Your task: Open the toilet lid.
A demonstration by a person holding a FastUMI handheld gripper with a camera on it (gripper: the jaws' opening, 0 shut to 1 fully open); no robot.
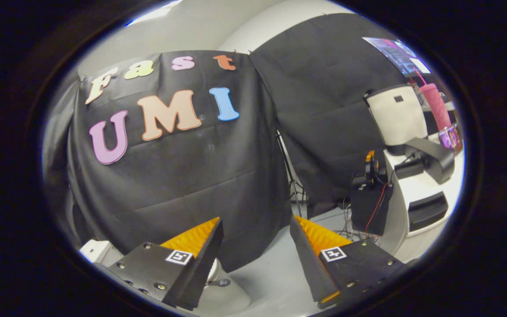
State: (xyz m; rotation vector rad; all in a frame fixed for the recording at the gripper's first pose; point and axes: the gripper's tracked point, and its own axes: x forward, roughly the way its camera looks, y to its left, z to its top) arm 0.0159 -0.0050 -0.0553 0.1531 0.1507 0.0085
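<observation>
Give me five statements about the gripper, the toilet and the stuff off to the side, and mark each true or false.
1. The gripper has its fingers spread apart with nothing between them. True.
2. Both fingers press on the toilet. False: the white toilet sits low, beneath the left finger, and neither finger grips it.
3. A pink cup with a straw stands beyond the white machine. True.
4. The finger pads are blue. False: they are orange.
5. A black cloth hangs ahead of the fingers. True.
</observation>
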